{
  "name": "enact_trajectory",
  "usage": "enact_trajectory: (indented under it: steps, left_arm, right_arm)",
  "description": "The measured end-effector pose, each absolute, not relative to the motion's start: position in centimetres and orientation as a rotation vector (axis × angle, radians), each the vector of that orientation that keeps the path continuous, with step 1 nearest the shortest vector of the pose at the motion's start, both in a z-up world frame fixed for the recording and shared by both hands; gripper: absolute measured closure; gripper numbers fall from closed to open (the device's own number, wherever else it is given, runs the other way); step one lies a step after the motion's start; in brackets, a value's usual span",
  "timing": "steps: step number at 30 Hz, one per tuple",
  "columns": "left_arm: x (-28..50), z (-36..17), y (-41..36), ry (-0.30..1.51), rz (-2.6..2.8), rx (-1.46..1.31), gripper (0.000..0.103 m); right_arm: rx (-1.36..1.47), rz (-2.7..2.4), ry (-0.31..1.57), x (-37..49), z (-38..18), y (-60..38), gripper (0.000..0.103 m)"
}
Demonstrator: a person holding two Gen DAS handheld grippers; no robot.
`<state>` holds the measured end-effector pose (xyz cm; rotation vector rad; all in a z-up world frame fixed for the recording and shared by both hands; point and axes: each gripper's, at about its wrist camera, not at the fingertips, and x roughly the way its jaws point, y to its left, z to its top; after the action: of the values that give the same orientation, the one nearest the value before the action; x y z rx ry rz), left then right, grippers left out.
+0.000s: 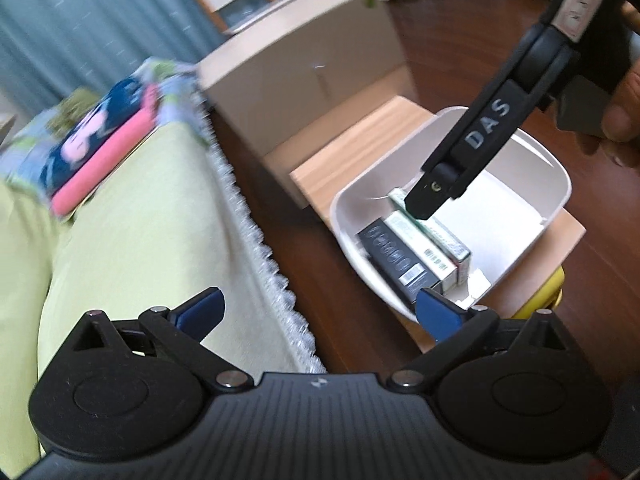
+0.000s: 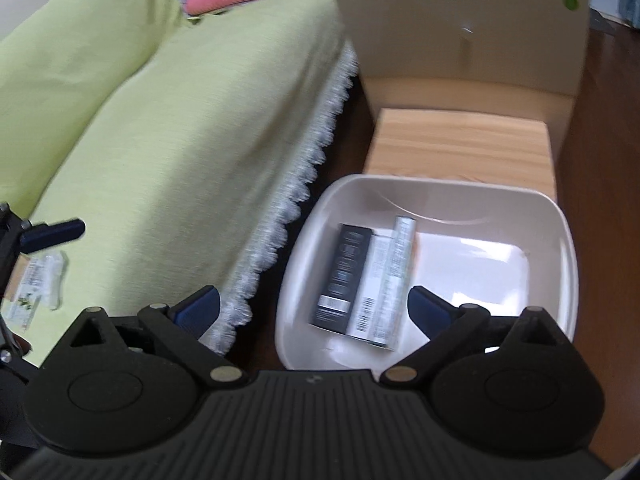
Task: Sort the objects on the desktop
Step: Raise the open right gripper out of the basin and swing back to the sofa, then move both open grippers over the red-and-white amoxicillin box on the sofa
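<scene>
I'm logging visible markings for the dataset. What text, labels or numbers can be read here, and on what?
"DAS": on the black finger of the right gripper.
Print and barcodes on the boxes in the white basin: too blurred to read.
Paper packets on the green cloth: unreadable.

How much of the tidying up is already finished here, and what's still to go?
Done: three small boxes, a black one and two pale ones, lie side by side in the white tub. In hand: nothing; the right gripper over the tub and the left gripper are both open and empty. Left: at least some white packets lying on the green cloth.
</scene>
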<state>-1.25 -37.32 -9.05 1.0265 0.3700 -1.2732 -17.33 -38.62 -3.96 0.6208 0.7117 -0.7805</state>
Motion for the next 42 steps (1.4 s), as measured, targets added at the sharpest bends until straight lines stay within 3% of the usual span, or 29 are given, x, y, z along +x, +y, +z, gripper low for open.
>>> enact_trajectory:
  steps: [17, 42]
  left_arm:
    - [5.2, -4.2, -22.1, 0.52, -0.874, 0.749, 0.001]
    - [8.6, -2.4, -7.6, 0.654, -0.498, 0.466, 0.001]
  right_arm:
    - [0.483, -0.427, 0.693, -5.4, 1.6, -28.7, 0.001]
    - [0.331, -0.125, 0.799, 3.8, 0.7, -17.5, 0.001]
